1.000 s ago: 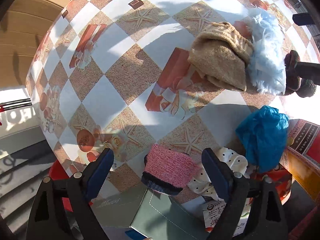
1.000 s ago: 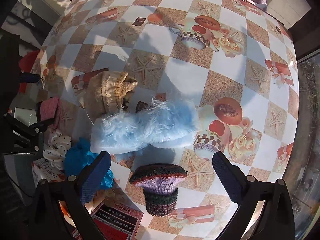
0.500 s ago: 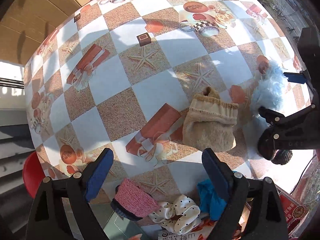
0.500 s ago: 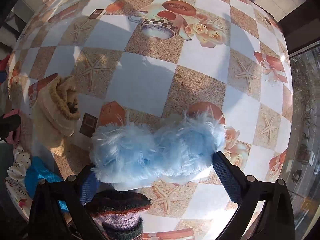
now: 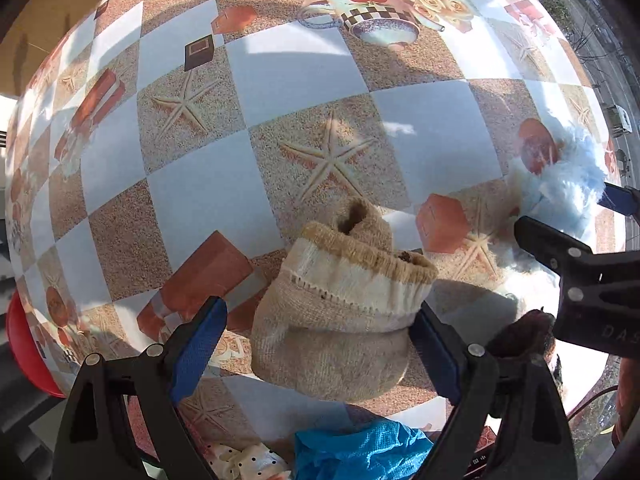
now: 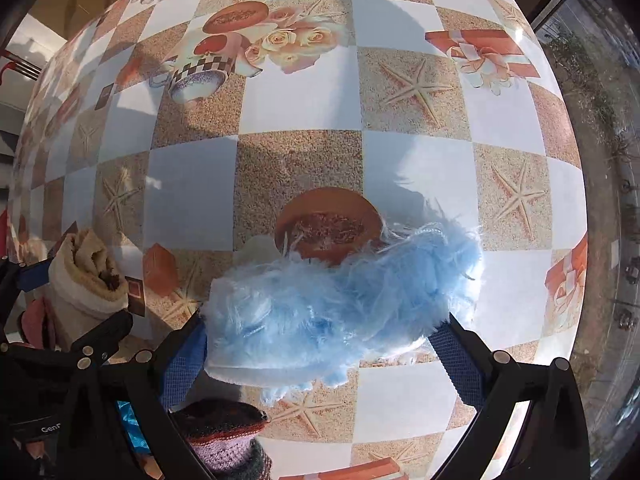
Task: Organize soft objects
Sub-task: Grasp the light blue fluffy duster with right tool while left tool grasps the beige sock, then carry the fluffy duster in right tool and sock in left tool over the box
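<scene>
Fluffy blue item (image 6: 340, 312) — shaggy; tan knit hat (image 5: 340, 312) — ribbed.

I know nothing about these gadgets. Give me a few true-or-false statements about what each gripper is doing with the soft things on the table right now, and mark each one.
1. The left gripper has its fingers on either side of the beige knitted hat. True.
2. The right gripper is clamped on a red towel. False: it is open around the fluffy light-blue item.
3. The tablecloth is checkered, with printed starfish. True.
4. The beige hat is stacked on top of the fluffy blue item. False: they lie side by side, apart.
5. A crumpled blue bag lies close behind the left gripper. True.
</scene>
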Available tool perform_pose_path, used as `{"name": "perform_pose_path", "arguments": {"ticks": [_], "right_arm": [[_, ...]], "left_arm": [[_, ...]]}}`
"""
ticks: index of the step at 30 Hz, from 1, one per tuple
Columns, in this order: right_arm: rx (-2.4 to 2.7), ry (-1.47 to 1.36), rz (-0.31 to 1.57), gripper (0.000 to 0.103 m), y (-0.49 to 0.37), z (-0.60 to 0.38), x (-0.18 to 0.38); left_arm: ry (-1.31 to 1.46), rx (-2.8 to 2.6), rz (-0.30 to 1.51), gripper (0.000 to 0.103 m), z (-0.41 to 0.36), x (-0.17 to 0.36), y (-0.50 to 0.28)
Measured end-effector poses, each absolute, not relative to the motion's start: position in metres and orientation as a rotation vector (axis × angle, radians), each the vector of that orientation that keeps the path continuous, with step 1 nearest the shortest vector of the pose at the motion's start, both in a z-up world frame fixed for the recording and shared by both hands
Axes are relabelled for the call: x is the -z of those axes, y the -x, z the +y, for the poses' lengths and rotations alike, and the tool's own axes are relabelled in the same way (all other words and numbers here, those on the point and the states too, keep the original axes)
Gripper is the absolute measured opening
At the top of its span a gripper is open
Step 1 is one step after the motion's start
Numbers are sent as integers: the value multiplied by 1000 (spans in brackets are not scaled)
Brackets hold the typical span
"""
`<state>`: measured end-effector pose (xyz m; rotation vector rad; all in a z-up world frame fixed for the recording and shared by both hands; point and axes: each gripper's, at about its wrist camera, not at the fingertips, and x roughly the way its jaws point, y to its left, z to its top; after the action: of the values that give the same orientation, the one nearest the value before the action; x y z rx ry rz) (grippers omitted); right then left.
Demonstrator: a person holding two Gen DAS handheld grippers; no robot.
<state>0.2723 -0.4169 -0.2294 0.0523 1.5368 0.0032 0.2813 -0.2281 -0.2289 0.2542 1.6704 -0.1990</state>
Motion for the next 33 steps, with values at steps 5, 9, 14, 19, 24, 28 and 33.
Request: {"name": "perform_pose_path", "arguments": {"ticks": [5, 9, 14, 19, 24, 28, 33], "right_arm": [[63, -72, 1492, 103, -272, -414, 231], [76, -83, 1480, 103, -269, -412, 229], [79, -62, 1516, 86, -281, -398, 229], [59, -47, 1465, 36, -280, -403, 203], [2, -134, 1420, 36, -266, -407, 172], [-43, -191, 1402, 36, -248, -401, 147], [-53, -231, 1365, 36, -212, -402, 122]], "left_arm": [[-215, 179, 1667, 97, -229, 231, -286], [-198, 174, 1697, 100, -233, 236, -289], [-226, 221, 1653, 67, -237, 219, -279], [-189, 236, 1612, 24, -230, 200, -274], [-186, 239, 1543, 24, -224, 169, -257], [-182, 257, 1489, 24, -219, 140, -233], [-221, 287, 1439, 24, -198, 113, -186]]}}
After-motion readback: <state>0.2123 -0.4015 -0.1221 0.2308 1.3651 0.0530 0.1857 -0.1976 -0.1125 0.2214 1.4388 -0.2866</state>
